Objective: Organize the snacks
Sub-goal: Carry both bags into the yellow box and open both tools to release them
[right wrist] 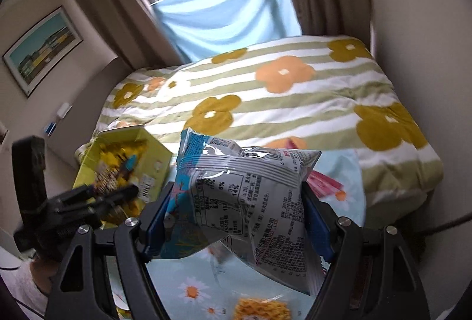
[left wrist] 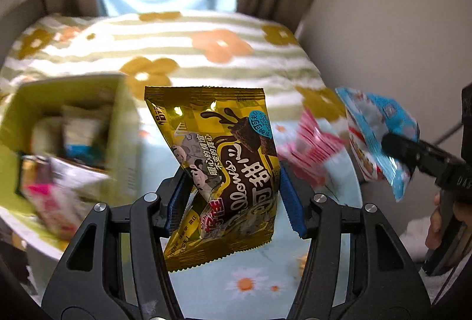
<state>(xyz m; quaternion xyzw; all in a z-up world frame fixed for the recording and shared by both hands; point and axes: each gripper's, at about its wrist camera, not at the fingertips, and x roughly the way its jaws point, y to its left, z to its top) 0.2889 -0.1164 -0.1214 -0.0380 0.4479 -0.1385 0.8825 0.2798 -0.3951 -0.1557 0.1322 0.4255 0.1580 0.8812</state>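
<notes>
My left gripper [left wrist: 236, 199] is shut on a gold and brown chocolate snack packet [left wrist: 224, 160], held above the light blue daisy tablecloth [left wrist: 250, 284]. My right gripper [right wrist: 236, 219] is shut on a blue and silver snack bag [right wrist: 244, 187], its printed back facing the camera. That bag also shows in the left wrist view [left wrist: 380, 137], at the right, in the black jaws. A yellow-green box [left wrist: 73, 119] holding several packets stands at the left; it also shows in the right wrist view [right wrist: 124, 160].
A pink packet [left wrist: 312, 145] lies on the cloth between the grippers. A yellow snack [right wrist: 262, 309] lies at the near edge. More packets [left wrist: 50, 196] lie in front of the box. A bed with a flowered striped cover [right wrist: 280, 101] stands behind the table.
</notes>
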